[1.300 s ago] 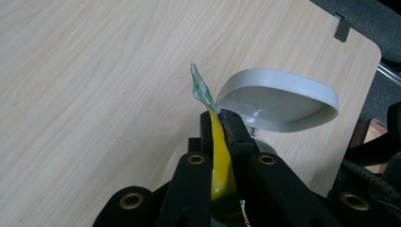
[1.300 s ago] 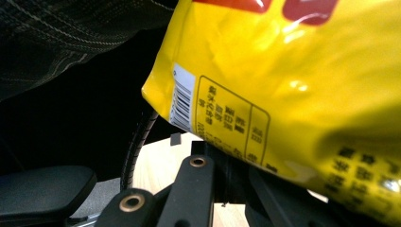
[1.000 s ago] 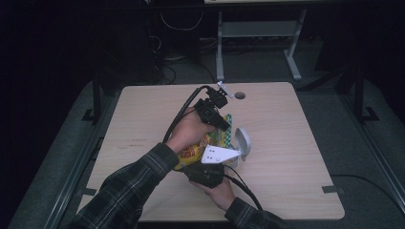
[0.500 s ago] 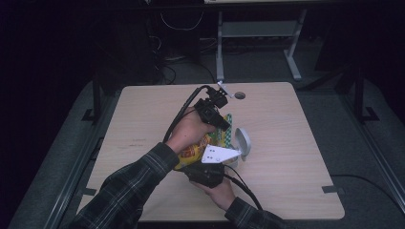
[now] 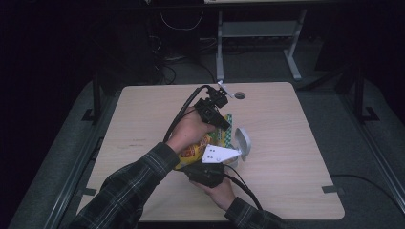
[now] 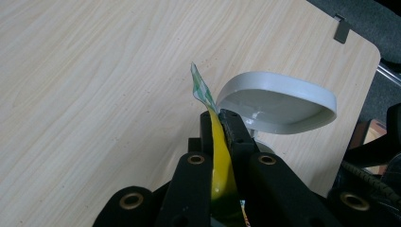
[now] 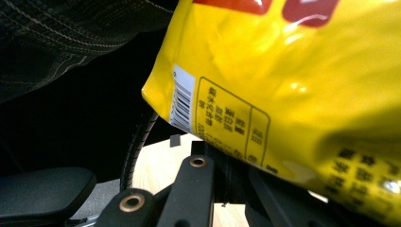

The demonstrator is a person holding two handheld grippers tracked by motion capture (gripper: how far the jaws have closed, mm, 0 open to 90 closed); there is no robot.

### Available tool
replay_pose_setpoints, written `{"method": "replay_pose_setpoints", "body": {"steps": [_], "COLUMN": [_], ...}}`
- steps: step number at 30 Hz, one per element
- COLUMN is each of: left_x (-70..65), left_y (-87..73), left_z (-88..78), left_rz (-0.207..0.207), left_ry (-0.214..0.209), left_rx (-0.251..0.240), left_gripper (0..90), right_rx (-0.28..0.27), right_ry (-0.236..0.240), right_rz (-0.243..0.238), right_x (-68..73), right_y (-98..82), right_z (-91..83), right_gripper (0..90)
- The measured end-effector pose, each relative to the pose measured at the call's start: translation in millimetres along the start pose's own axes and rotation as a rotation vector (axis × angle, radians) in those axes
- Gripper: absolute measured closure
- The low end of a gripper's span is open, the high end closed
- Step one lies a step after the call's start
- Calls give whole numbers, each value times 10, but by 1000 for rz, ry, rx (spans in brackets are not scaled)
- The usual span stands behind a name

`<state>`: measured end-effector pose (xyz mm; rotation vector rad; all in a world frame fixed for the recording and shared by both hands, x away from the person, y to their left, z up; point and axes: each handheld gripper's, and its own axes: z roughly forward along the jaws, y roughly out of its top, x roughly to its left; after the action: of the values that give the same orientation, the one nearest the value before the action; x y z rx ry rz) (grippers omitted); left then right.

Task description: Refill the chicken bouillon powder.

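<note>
I have the yellow snack bag (image 5: 195, 149) held up over the middle of the wooden table (image 5: 286, 143), caught between both grippers. My left gripper (image 5: 223, 125) is clamped on the bag's top edge — in the left gripper view the thin yellow film runs straight up between the two black jaws, and its green-and-white checked seal strip (image 6: 201, 90) sticks out past the tips. Just beyond those tips sits a grey bowl (image 6: 279, 101), tilted so its hollow faces the gripper. My right gripper (image 5: 205, 172) is clenched on the bag's lower end; in the right gripper view the yellow film with its barcode (image 7: 182, 105) and printed panel hangs across the jaws and is pinched where they meet. From the high view the bag lies between my two hands, with the grey three-cornered plate (image 5: 217, 155) over it and the bowl just to its right.
</note>
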<state>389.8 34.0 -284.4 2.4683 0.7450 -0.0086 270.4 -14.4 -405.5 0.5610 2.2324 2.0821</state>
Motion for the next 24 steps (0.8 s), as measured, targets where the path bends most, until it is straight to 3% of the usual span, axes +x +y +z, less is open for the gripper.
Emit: {"method": "replay_pose_setpoints", "body": {"steps": [24], "left_x": [43], "left_y": [-98], "left_z": [-68], "left_rz": [-4], "left_ry": [-26], "left_rx": [-45], "left_gripper": [897], "right_rx": [33], "right_ry": [11], "right_rz": [-19], "right_x": [-13], "right_y": [-43], "right_z": [33], "right_gripper": [900]}}
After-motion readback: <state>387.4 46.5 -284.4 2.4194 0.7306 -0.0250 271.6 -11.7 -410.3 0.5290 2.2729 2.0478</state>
